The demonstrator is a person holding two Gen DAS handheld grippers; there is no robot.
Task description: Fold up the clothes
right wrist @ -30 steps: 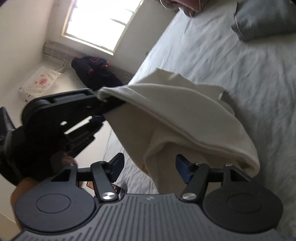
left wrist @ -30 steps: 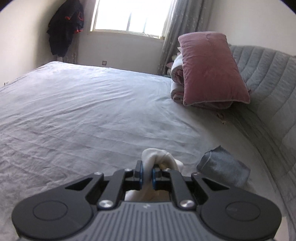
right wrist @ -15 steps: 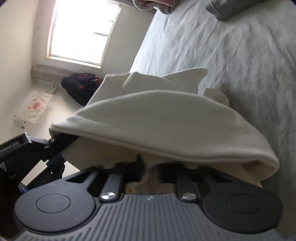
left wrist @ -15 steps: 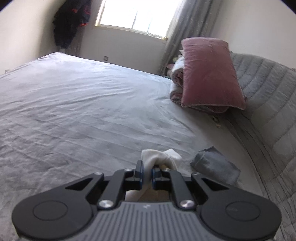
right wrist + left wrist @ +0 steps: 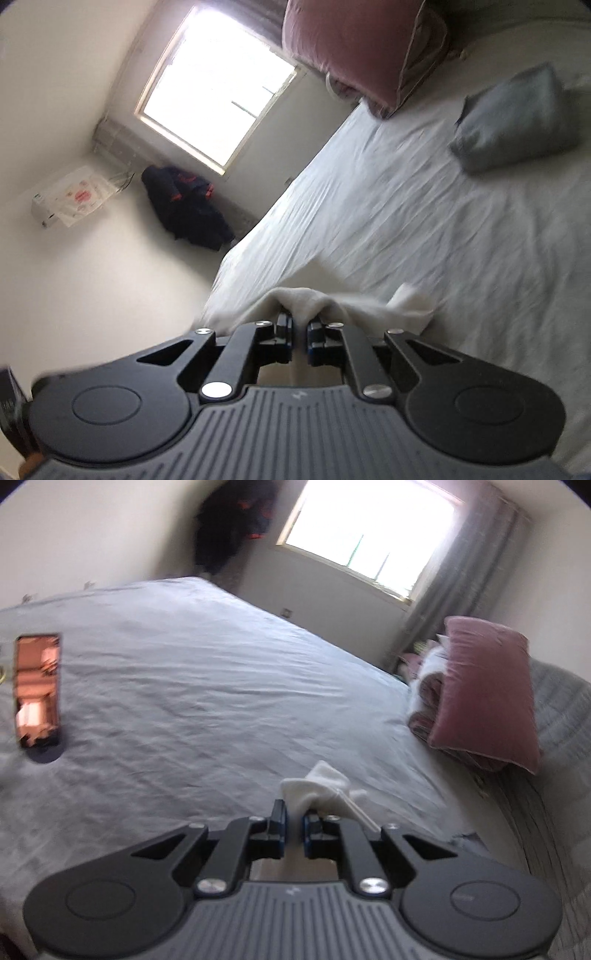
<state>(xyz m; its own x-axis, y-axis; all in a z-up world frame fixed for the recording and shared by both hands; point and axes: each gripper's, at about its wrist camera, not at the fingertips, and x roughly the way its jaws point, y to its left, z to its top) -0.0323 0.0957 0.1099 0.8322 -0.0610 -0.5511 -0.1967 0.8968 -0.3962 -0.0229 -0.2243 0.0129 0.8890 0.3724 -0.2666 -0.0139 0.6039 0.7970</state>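
**A:** Cream garment in the left wrist view: where is it?

**B:** A bunched corner of it sticks up between the fingers of the left claw, which is clenched on the cloth. The rest of the garment drops out of sight below the claw. Beyond it stretches a bed under a wrinkled grey sheet.

**A:** What else is in that view?

**B:** A dusty-pink pillow leans on rolled bedding at the right, against a grey quilted headboard. A bright window with a grey curtain sits on the far wall, and dark clothing hangs beside it. At the left is an orange-lit upright rectangle; I cannot tell what it is. The picture is blurred.

**A:** And the right wrist view?

**B:** It is tilted. The right claw is also clenched on the cream garment, a fold humped over its fingertips and spreading to both sides, with one corner poking up at the right. A folded grey garment lies on the bed, well apart from the claw, near the pink pillow. The window and dark clothing show on the wall, with a white wall unit beside them.
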